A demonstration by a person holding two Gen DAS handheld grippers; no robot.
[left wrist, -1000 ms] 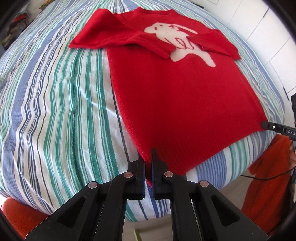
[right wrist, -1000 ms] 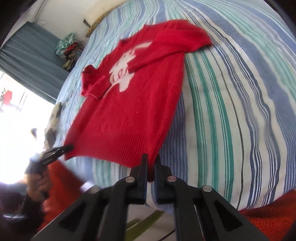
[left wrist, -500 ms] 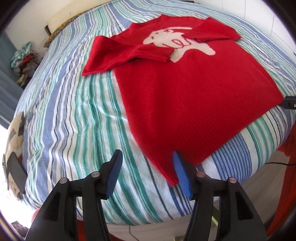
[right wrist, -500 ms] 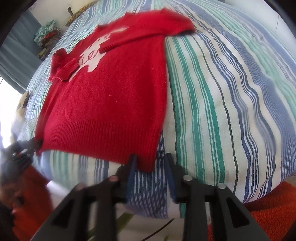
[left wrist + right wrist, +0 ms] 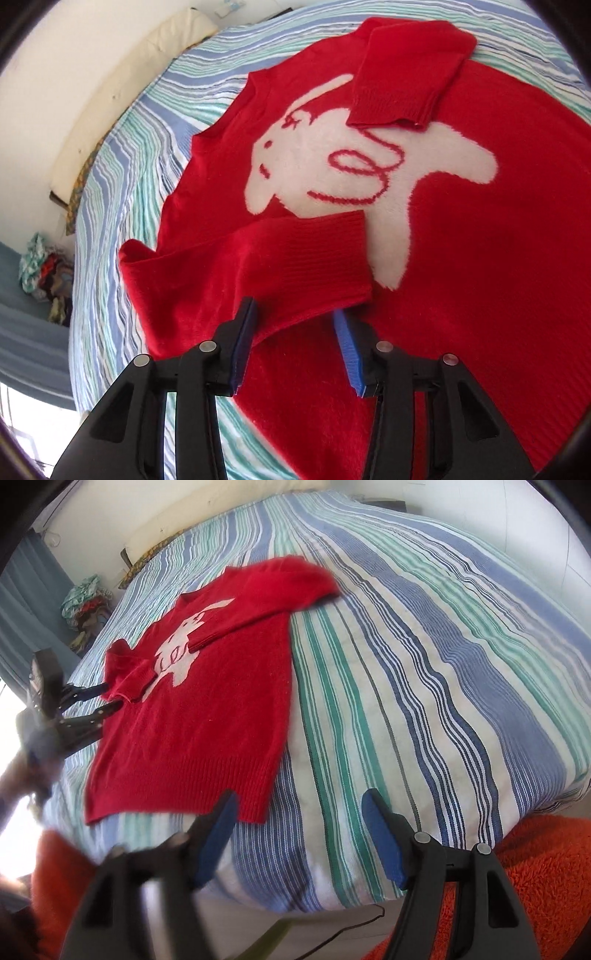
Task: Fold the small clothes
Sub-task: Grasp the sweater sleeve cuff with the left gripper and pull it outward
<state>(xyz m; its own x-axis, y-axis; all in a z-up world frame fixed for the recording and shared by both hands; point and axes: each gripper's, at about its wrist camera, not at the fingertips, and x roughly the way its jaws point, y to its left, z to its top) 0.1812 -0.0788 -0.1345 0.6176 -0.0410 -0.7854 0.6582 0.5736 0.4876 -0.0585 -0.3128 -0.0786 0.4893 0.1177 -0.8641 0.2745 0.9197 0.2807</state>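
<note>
The red sweater (image 5: 461,295) lies flat on the striped bed (image 5: 424,646), both sleeves laid across its white rabbit design. The left tongs (image 5: 295,332), spread wide, straddle the near sleeve (image 5: 277,266) (probably to grip it). The right tongs (image 5: 299,834), released, hover beyond the sweater's hem.

My right gripper (image 5: 299,834) gapes just off the red sweater (image 5: 207,716) hem; left gripper (image 5: 105,701) spread beside its folded sleeve.
</note>
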